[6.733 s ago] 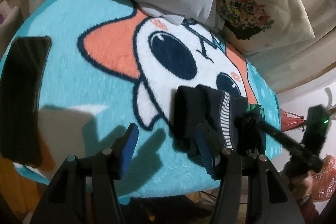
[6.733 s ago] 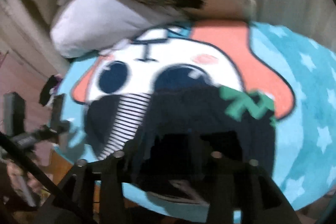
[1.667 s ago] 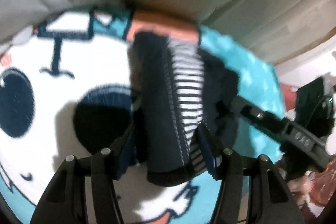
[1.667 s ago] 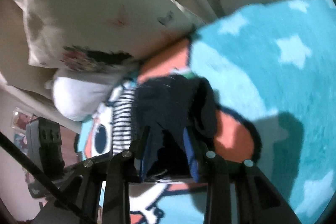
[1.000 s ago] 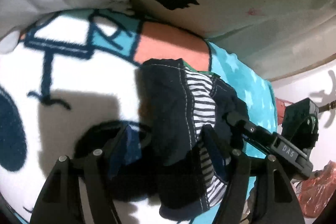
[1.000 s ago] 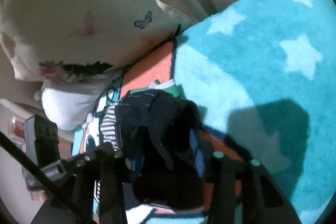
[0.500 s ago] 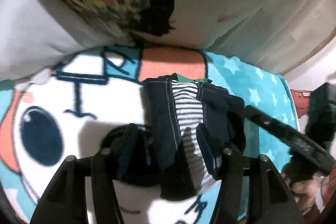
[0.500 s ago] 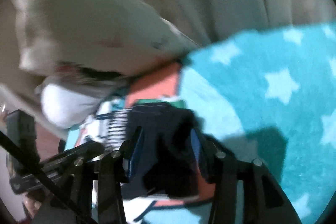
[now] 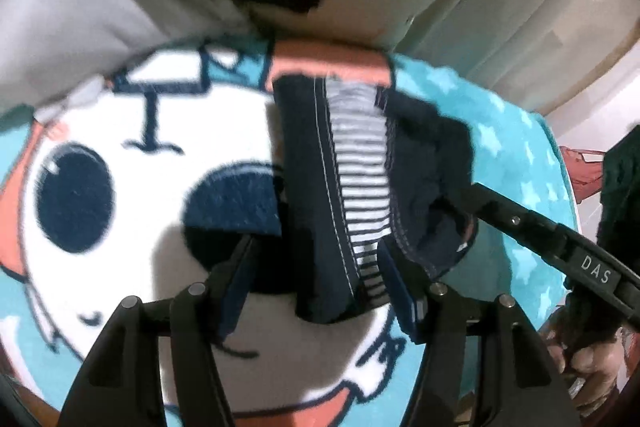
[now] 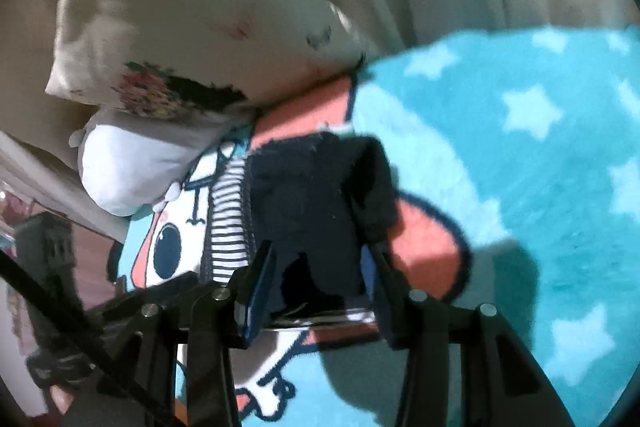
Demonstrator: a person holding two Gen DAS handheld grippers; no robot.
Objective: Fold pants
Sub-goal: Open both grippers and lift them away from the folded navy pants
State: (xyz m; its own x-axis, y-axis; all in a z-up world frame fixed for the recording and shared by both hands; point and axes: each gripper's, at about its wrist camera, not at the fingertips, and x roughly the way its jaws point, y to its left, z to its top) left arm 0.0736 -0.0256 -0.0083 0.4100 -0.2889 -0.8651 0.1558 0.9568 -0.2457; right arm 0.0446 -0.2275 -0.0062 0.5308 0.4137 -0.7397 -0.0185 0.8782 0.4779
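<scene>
While pants (image 9: 316, 195) lie folded near blanket (image 9: 516, 163) edge, both tongs (image 9: 316, 287) (image 10: 316, 291) released.

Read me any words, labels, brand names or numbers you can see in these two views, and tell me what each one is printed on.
"DAS": white letters on the black arm of the right tool, seen in the left wrist view.
No other text is readable. The dark marks on the blanket are part of the cartoon drawing, not letters. The pants show stripes and stitching only, and the pillow print is blurred flowers.
</scene>
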